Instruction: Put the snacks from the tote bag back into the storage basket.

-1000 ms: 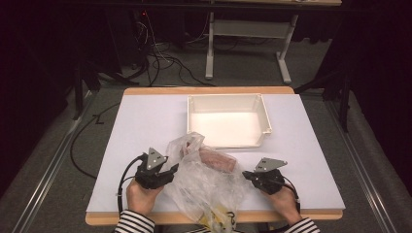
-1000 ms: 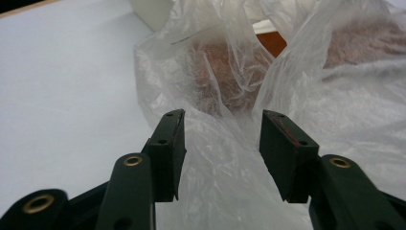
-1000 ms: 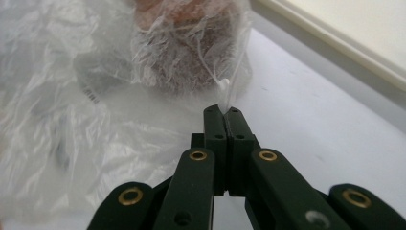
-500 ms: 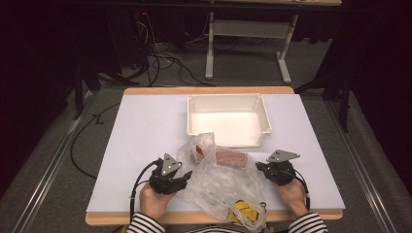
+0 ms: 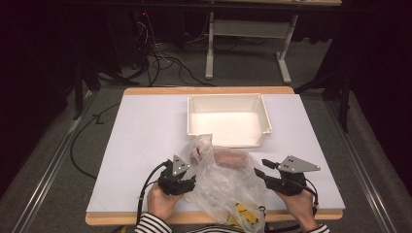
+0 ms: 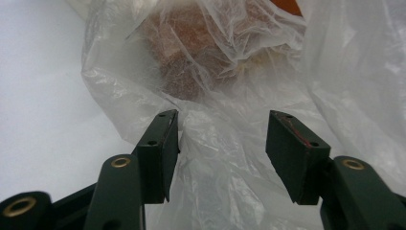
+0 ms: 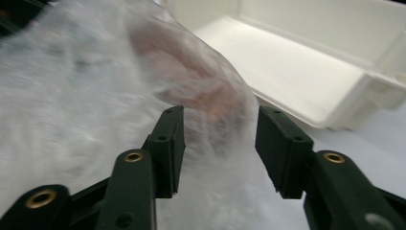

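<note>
The right gripper point(image 5: 263, 170) has just let go, its fingers point(image 7: 168, 143) spread beside the crumpled clear plastic bag point(image 5: 221, 184) at the desk's point(image 5: 145, 131) near edge; the left gripper point(image 5: 190, 182) has opened too, film loosely between, so only regrasping remains

Your table point(image 5: 145, 131), white-topped with a wooden edge, sits lit on grey carpet point(image 5: 58, 160). Beyond it, black cables point(image 5: 160, 63) tangle by a white desk frame point(image 5: 245, 46); around that, the room drops into darkness.
</note>
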Tool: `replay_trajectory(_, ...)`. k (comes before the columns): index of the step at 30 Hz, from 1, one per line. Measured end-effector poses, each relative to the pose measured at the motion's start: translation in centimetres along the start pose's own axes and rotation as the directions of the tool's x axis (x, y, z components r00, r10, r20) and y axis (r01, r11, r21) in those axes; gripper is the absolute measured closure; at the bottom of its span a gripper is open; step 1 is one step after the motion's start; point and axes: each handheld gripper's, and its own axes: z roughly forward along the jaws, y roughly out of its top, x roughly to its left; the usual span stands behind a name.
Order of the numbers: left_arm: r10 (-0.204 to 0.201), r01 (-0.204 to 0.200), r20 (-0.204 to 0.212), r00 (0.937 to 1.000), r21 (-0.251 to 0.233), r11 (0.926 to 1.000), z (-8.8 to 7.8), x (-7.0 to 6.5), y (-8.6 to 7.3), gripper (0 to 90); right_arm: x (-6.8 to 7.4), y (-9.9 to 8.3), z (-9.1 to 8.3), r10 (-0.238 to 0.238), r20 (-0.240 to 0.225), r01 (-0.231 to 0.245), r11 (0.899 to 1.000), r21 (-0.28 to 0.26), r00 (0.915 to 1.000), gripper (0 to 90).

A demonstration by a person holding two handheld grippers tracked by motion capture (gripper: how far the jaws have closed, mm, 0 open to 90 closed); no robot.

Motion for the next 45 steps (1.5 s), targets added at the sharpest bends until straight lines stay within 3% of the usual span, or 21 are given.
replay_trajectory(5, -0.008, 0.008, -0.005, 1.0000, 0.018, 0.9998, 0.5, 0.0, -0.1, 47.3, 1.6, 0.8, -0.1, -0.039, -0.045, 0.038, 0.999, -0.020, 0.9982, 46.9)
replay_trajectory(8, -0.010, 0.010, 0.002, 0.9999, 0.028, 0.9995, 0.7, -0.1, -0.2, 50.2, 2.3, 1.1, 0.5, -0.050, -0.089, 0.051, 0.999, 0.005, 0.9947, 46.6)
replay_trajectory(11, -0.002, 0.002, 0.004, 1.0000, 0.045, 0.9990, 0.9, -0.2, -0.2, 55.5, 3.1, 1.1, 1.6, -0.082, -0.107, 0.087, 0.995, 0.042, 0.9908, 46.2)
replay_trajectory(13, 0.005, -0.005, 0.006, 1.0000, 0.062, 0.9981, 1.1, -0.2, -0.3, 56.8, 3.2, 1.1, 1.8, -0.081, -0.110, 0.087, 0.995, 0.048, 0.9907, 46.3)
replay_trajectory(16, 0.000, -0.001, 0.014, 0.9999, 0.077, 0.9970, 1.4, -0.2, -0.4, 60.1, 3.3, 0.9, 2.6, -0.075, -0.124, 0.085, 0.993, 0.079, 0.9895, 52.8)
replay_trajectory(20, 0.020, -0.021, 0.013, 0.9997, 0.102, 0.9945, 1.7, -0.3, -0.5, 64.8, 3.1, 0.3, 3.1, -0.081, -0.117, 0.092, 0.991, 0.095, 0.9898, 69.2)
replay_trajectory(25, 0.044, -0.047, 0.029, 0.9986, 0.116, 0.9921, 1.8, -0.5, -0.6, 77.4, 2.9, 0.0, 3.0, -0.090, -0.120, 0.104, 0.987, 0.120, 0.9887, 87.8)
replay_trajectory(30, 0.055, -0.058, 0.032, 0.9980, 0.118, 0.9912, 1.4, -0.4, -0.6, 86.0, 2.2, 0.0, 2.3, -0.091, -0.095, 0.101, 0.990, 0.102, 0.9913, 89.6)
replay_trajectory(35, 0.034, -0.038, 0.051, 0.9981, 0.075, 0.9965, 0.2, -0.1, -0.8, 87.8, 1.2, -0.2, 1.6, -0.071, -0.069, 0.076, 0.994, 0.081, 0.9951, 89.7)
replay_trajectory(42, -0.010, 0.010, 0.061, 0.9981, 0.000, 1.0000, -2.4, 0.7, -1.6, 87.9, -0.7, -0.7, 0.8, -0.012, -0.026, 0.014, 0.998, 0.067, 0.9996, 89.8)
replay_trajectory(45, -0.022, 0.022, 0.056, 0.9982, -0.006, 0.9997, -3.0, 1.1, -2.1, 87.9, -1.6, -1.1, 0.5, 0.024, -0.003, -0.024, 0.997, 0.068, 0.9997, 89.8)
